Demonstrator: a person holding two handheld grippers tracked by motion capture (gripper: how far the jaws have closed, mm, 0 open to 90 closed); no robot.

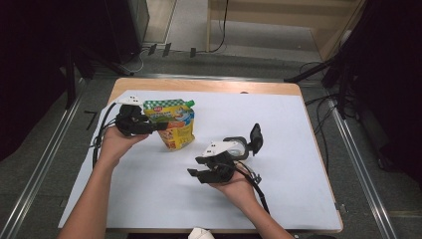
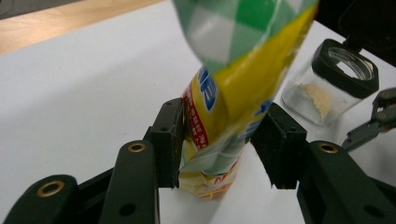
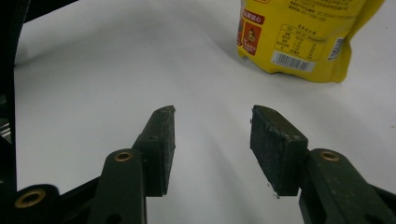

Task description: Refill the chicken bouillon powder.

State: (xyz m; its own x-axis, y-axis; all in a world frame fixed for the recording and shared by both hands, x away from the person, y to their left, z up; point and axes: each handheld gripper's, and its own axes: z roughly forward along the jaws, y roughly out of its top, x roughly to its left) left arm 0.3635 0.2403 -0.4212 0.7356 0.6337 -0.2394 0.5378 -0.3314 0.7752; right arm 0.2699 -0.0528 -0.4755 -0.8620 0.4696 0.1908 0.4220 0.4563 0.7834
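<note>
A yellow pouch [image 1: 175,124] with a green-checked top and a green spout stands upright on the white sheet [image 1: 288,124] at the left. My left gripper [image 1: 160,127] comes in from the left, shut on the pouch's lower half. In the left gripper view both pads [image 2: 170,135] press the sides of the pouch [image 2: 224,107]. My right gripper [image 1: 193,167] hovers near the middle of the sheet, open, pointing left. In the right gripper view its jaws [image 3: 213,112] hold nothing, and the pouch [image 3: 303,37] stands ahead and to the right.
A small glass jar [image 1: 239,146] with a black flip lid [image 1: 256,135] standing open sits just behind the right gripper; the jar [image 2: 327,84] holds a little pale powder. The sheet covers a wooden table [image 1: 199,85]. Cables run on the floor beyond.
</note>
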